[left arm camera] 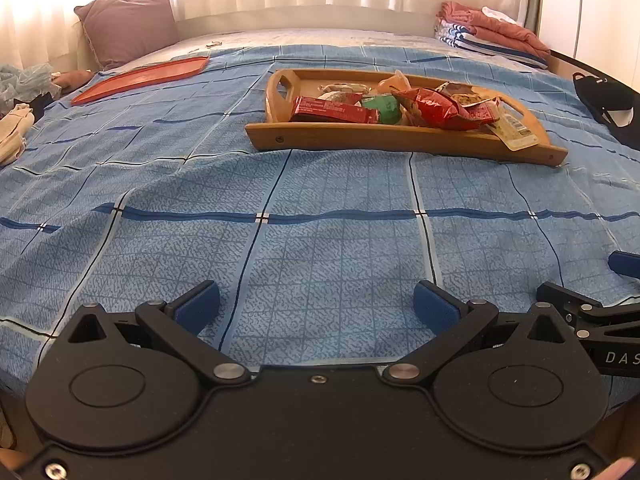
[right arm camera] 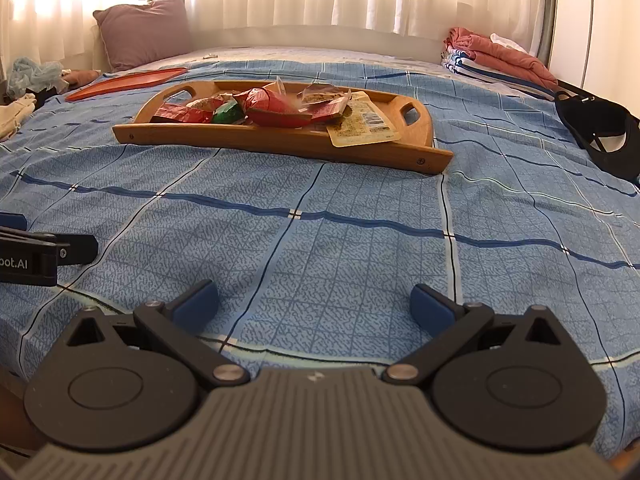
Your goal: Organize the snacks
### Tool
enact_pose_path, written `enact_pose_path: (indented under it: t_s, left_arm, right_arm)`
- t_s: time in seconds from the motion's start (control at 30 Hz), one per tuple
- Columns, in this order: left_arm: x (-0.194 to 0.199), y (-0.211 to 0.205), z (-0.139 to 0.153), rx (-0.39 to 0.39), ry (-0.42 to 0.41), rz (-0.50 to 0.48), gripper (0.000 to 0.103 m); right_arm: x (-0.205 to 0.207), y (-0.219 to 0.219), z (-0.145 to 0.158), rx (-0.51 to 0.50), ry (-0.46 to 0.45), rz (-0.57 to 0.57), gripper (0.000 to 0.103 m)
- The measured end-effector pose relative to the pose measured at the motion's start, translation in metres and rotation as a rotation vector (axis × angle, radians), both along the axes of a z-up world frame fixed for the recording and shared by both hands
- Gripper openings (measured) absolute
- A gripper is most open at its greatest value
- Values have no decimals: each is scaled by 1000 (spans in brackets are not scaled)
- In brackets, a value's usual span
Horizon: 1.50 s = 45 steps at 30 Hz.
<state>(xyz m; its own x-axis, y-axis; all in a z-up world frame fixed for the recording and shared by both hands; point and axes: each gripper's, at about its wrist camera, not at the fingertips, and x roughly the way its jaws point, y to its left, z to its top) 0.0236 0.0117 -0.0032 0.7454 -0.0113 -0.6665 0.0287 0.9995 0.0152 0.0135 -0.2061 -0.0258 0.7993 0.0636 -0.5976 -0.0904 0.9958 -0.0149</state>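
Bed w/ blue checked sheet [left arm camera: 320, 240] is sagging under wooden tray [left arm camera: 360, 140]; both hand-held grippers, left [left arm camera: 316, 304] & right [right arm camera: 314, 304], are gaping wide, holding nothing; beige packet [right arm camera: 360, 124] is overhanging rim, likely sliding off if nudged.

Bare bedspread [left arm camera: 320, 216] lies open from the near edge to the wooden tray [left arm camera: 360, 140]. Heaped snack packets [left arm camera: 424, 110] crowd the tray's middle. Far left lies an orange tray [left arm camera: 140, 78]; at right, a black bag [right arm camera: 604, 136].
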Motion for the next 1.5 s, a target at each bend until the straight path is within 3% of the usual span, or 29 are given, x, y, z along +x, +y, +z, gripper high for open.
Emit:
enact_pose_path:
  t_s: [1.5]
  left_arm:
    - [2, -1, -1, 3, 3, 3, 103]
  right_arm:
    - [0, 0, 0, -2, 0, 0, 103]
